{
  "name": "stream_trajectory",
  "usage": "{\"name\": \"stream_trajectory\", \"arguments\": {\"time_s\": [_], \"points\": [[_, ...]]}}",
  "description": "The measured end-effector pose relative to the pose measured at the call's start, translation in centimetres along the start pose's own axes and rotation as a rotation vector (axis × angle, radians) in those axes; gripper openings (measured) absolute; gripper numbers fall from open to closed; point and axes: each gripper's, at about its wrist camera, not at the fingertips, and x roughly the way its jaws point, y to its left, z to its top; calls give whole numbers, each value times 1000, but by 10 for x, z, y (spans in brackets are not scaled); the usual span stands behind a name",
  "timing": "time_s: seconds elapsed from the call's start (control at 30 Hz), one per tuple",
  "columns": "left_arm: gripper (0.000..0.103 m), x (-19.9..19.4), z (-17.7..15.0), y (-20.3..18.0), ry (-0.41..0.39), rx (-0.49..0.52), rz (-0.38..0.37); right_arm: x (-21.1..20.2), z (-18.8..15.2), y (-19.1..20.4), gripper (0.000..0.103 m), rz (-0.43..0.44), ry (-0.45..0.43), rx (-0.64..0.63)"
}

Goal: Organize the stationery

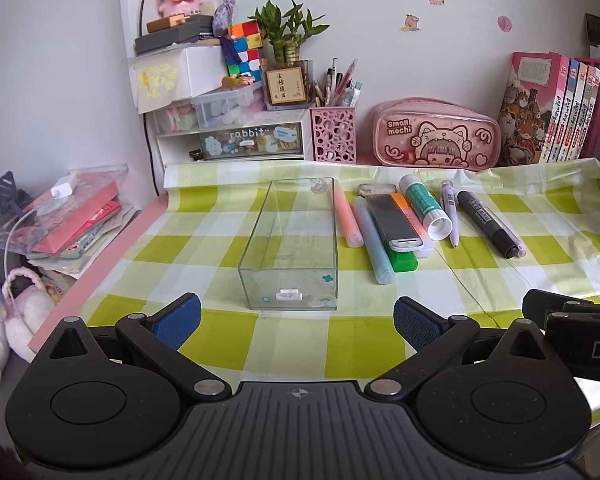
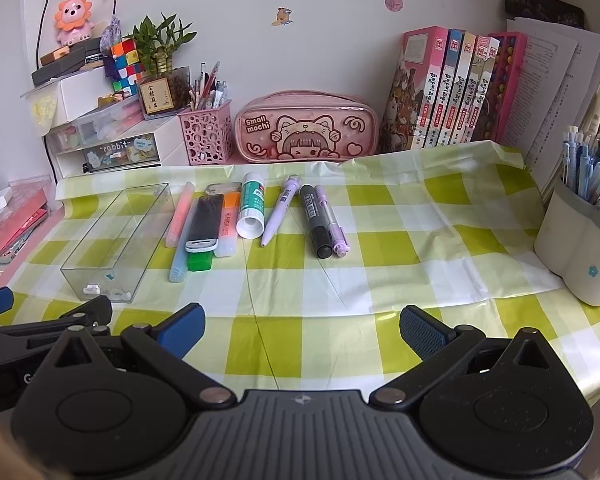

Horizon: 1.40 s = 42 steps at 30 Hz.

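Observation:
A clear plastic tray [image 1: 290, 240] [image 2: 116, 240] lies on the green checked cloth, almost empty. Right of it lie a pink highlighter [image 1: 348, 220] [image 2: 178, 214], a blue highlighter [image 1: 374, 242] [image 2: 178, 266], a black-and-white box cutter [image 1: 394, 220] [image 2: 204, 222] resting on orange and green markers, a glue stick [image 1: 426, 210] [image 2: 252, 210], a purple pen [image 1: 450, 212] [image 2: 278, 210] and a black marker [image 1: 486, 224] [image 2: 316, 220]. My left gripper [image 1: 298, 322] is open and empty, just short of the tray's near end. My right gripper [image 2: 302, 330] is open and empty, over the cloth near the front edge.
A pink pencil case [image 1: 436, 136] [image 2: 306, 130], a pink pen holder [image 1: 334, 132] [image 2: 206, 132], drawer boxes [image 1: 236, 140] and books [image 2: 456, 92] line the back wall. A white pen pot [image 2: 580, 240] stands at the right. The right gripper's body [image 1: 576, 320] shows beside the left one.

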Motion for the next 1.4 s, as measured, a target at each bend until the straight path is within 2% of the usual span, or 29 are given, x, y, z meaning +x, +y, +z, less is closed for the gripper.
{"name": "stream_trajectory", "arguments": {"time_s": [1.0, 1.23, 1.3, 1.4], "points": [[98, 1, -3, -2, -5, -3, -5, -2, 0, 0, 97, 6, -6, 7], [98, 37, -9, 0, 35, -19, -7, 16, 7, -8, 97, 9, -49, -15], [98, 50, -9, 5, 48, -28, 3, 28, 14, -20, 97, 6, -42, 10], [98, 66, -9, 13, 50, -40, 12, 47, 25, -38, 96, 51, -22, 62]]}}
